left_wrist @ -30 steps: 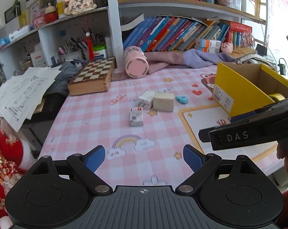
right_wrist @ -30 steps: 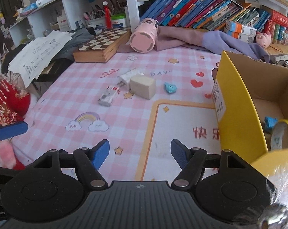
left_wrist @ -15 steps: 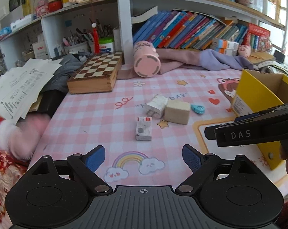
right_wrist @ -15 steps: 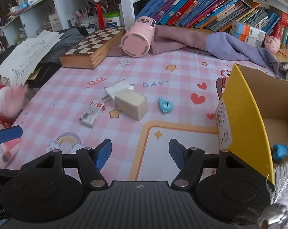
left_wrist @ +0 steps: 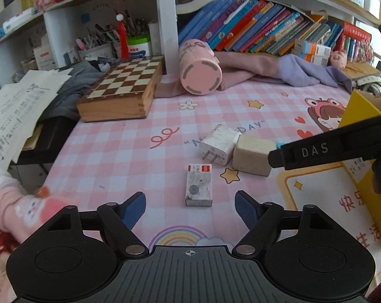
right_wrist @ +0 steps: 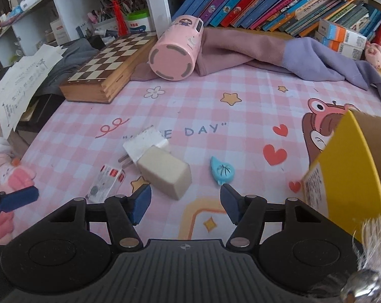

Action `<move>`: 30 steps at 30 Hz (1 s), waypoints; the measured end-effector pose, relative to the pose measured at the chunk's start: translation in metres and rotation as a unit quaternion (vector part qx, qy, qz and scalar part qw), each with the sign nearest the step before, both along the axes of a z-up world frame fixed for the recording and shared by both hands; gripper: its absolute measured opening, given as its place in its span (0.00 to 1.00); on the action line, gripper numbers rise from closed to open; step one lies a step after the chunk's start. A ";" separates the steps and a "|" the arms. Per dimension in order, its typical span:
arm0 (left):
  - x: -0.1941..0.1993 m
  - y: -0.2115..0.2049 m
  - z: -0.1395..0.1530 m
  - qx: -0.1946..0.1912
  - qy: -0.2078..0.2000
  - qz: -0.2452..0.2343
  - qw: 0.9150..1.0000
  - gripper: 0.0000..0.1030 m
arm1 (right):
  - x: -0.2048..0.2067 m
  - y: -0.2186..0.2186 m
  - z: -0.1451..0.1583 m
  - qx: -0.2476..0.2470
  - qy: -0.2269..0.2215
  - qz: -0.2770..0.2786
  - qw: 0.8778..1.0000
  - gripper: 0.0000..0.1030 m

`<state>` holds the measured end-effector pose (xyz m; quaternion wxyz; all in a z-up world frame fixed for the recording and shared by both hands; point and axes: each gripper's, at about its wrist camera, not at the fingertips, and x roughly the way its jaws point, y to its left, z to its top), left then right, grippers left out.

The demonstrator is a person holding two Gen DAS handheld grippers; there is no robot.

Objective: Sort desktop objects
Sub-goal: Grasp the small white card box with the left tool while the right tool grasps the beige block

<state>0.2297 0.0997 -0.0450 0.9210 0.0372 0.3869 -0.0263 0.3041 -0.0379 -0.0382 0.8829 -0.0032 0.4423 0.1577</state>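
On the pink checked mat lie a small white card box with red marks [left_wrist: 199, 185] [right_wrist: 106, 183], a white plug charger [left_wrist: 219, 144] [right_wrist: 145, 144], a beige block [left_wrist: 253, 154] [right_wrist: 165, 173] and a blue teardrop piece [right_wrist: 222, 170]. My left gripper [left_wrist: 190, 208] is open and empty, with the card box just ahead between its fingers. My right gripper [right_wrist: 185, 202] is open and empty, just short of the beige block and the blue piece. The yellow cardboard box [right_wrist: 352, 166] [left_wrist: 362, 116] stands at the right.
A pink cup [left_wrist: 200, 70] [right_wrist: 175, 50] lies on its side by a chess box [left_wrist: 122, 91] [right_wrist: 107, 73]. Pink and purple cloth [right_wrist: 266, 48] lies before the bookshelf. Papers [left_wrist: 16, 106] hang off the left edge. A pink plush [left_wrist: 26, 209] sits at the left.
Both grippers have moved forward toward the small objects, which now look larger and closer. The yellow box has slid toward the right edge of both views. Both stay open.
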 end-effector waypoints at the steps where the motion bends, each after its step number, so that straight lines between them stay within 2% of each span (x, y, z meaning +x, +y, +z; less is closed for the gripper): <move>1: 0.005 -0.001 -0.003 0.001 0.003 -0.003 1.000 0.74 | 0.003 0.003 -0.002 -0.003 0.003 0.005 1.000 0.58; 13: 0.044 -0.006 -0.031 -0.004 0.032 -0.024 0.999 0.57 | 0.036 0.039 -0.023 -0.049 0.012 0.069 0.996 0.55; 19: 0.053 -0.004 -0.038 -0.013 0.040 -0.020 0.999 0.37 | 0.040 0.043 -0.028 -0.049 0.015 0.079 0.996 0.47; 21: 0.054 -0.004 -0.038 -0.012 0.038 -0.021 0.999 0.28 | 0.039 0.041 -0.027 -0.048 0.015 0.083 0.995 0.42; 26: 0.052 -0.002 -0.034 -0.022 0.043 -0.015 0.999 0.27 | 0.035 0.039 -0.023 -0.045 0.013 0.085 0.995 0.30; 30: 0.043 -0.002 -0.022 -0.027 0.028 -0.015 0.999 0.27 | 0.028 0.034 -0.016 -0.037 0.002 0.079 0.996 0.27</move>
